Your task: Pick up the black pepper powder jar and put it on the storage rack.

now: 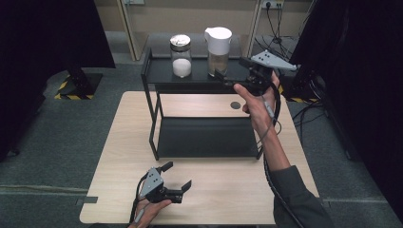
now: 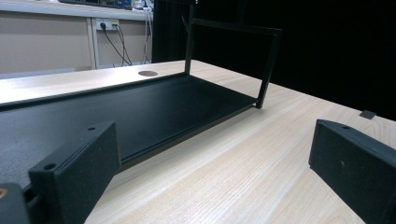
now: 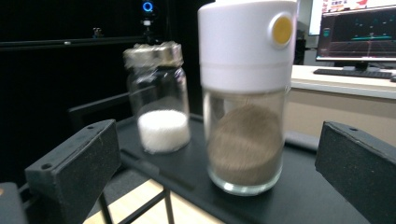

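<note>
White-capped jar [image 3: 245,93] on shelf's [image 1: 157,71] right end, between wide-open, empty right fingers [image 3: 215,172].
Risk: a finger clips it, tipping it off the shelf edge; left fingers [image 1: 177,176] open, empty, near desk's [image 1: 228,185] front edge.

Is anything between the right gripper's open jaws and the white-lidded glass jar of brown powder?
No. In the right gripper view the right gripper faces the white-lidded glass jar of brown powder with only bare black metal shelf top between.

Surface [image 1: 119,156]: pale wood grain, one dark round spot [image 1: 235,105]. Rack [image 1: 199,137]: matte black frame and shelves. Jar [image 3: 161,100]: clear glass, silver lid, white grains inside. Dispenser [image 3: 245,93]: white cap with yellow round button, clear body, brown powder. Both tongs, left [image 1: 178,175] and right [image 1: 233,71]: black, grey top plates. Floor: grey; yellow-black hazard stripes [image 1: 66,90] on it.
</note>
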